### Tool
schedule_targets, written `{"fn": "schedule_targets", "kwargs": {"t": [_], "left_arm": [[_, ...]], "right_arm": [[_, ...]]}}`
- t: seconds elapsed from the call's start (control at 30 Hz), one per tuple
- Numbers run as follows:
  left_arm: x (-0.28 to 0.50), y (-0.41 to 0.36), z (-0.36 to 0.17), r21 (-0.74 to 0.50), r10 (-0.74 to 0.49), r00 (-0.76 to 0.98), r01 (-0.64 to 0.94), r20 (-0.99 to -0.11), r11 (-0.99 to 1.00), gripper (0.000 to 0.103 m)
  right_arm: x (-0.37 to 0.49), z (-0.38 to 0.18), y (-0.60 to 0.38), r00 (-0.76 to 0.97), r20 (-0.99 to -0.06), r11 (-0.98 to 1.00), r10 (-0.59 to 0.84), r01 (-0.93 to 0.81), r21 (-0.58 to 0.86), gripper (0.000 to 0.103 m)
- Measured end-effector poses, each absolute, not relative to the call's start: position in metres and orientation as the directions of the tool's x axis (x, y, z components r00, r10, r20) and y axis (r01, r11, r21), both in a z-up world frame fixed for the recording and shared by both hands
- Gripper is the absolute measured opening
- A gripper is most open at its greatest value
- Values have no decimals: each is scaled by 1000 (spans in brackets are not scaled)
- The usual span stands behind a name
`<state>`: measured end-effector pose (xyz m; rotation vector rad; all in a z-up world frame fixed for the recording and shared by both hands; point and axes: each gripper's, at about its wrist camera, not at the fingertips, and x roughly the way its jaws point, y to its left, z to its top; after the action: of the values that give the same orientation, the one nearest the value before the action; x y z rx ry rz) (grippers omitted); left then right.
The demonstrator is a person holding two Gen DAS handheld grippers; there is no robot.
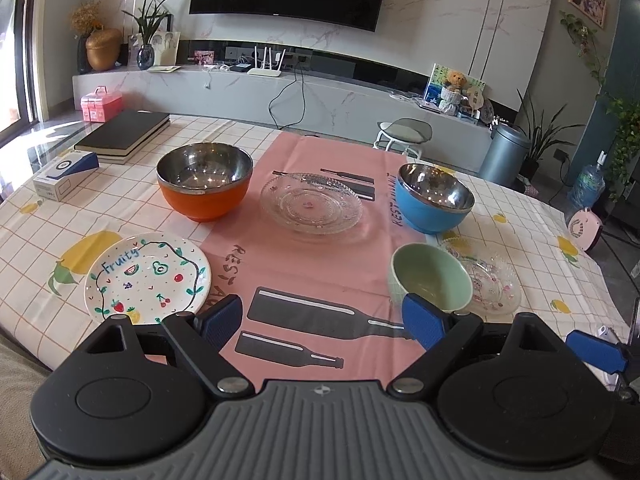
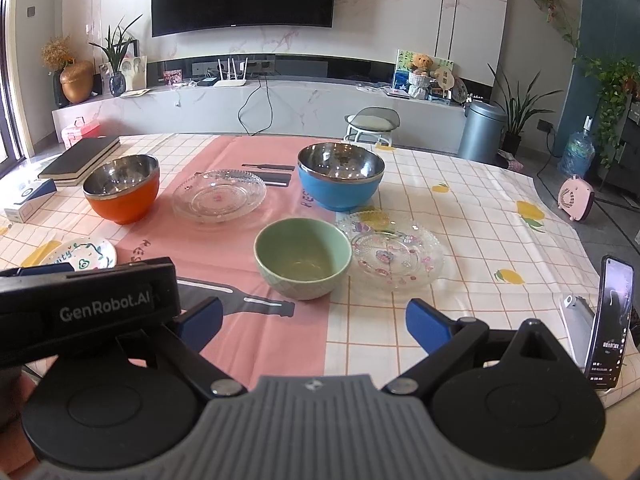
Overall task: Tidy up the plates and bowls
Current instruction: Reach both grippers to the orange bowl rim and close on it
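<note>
No sorting appeared to have been done: every dish was seen lying singly on the cloth-covered bench (image 1: 360, 128), none stacked or nested. At the far left a steel-lined orange bowl (image 1: 204, 186) was set, at the far right a steel-lined blue bowl (image 1: 434, 198), and between them, apart from both, a clear glass plate with a ribbed rim (image 1: 311, 207). Nearer the cameras, a pale green ceramic bowl (image 2: 303, 258) was found just beside, perhaps touching, a clear glass plate printed with pink flowers (image 2: 394, 255). A white ceramic plate painted with fruit and the word "Fruity" (image 1: 147, 278) was placed alone at the near left. The left hand-held gripper (image 1: 322, 322) was held low at the near edge, its blue pads spread wide and nothing between them; the right hand-held gripper (image 2: 312, 320) was likewise spread wide and empty, aimed towards the green bowl. A stack of black books (image 1: 124, 136) and a small white box (image 1: 64, 178) were left at the far left corner, and a phone propped upright (image 2: 610, 320) at the near right. It was judged that the whole task remained: three bowls to be nested and three plates to be stacked.
</note>
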<state>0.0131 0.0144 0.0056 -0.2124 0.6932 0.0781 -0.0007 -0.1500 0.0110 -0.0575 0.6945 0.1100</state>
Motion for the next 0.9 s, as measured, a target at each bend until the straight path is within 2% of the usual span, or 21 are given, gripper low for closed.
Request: {"fn": "schedule_targets", "kwargs": {"t": [0.27, 0.37, 0.47, 0.67, 0.7, 0.8, 0.9], "left_arm": [[31, 54, 48, -138, 76, 790, -200, -608, 970, 103], [42, 74, 62, -107, 140, 797, -249, -588, 963, 103], [57, 97, 72, -98, 176, 792, -284, -584, 954, 103], [91, 150, 76, -102, 231, 775, -355, -588, 929, 103], [97, 158, 75, -101, 240, 770, -366, -591, 925, 103], [115, 185, 65, -114, 256, 748, -404, -612, 907, 103], [134, 208, 50, -177, 218, 732, -420, -646, 890, 103]], "right_arm": [[19, 33, -132, 766, -629, 987, 133, -157, 18, 96], [38, 42, -123, 750, -631, 979, 199, -185, 89, 96], [59, 50, -109, 748, -622, 973, 230, -199, 121, 89], [110, 60, -69, 732, -610, 953, 303, -238, 187, 89], [118, 60, -63, 727, -611, 950, 313, -241, 200, 88], [146, 53, -40, 696, -625, 935, 354, -254, 248, 75], [171, 43, -18, 664, -644, 925, 380, -259, 278, 73]]}}
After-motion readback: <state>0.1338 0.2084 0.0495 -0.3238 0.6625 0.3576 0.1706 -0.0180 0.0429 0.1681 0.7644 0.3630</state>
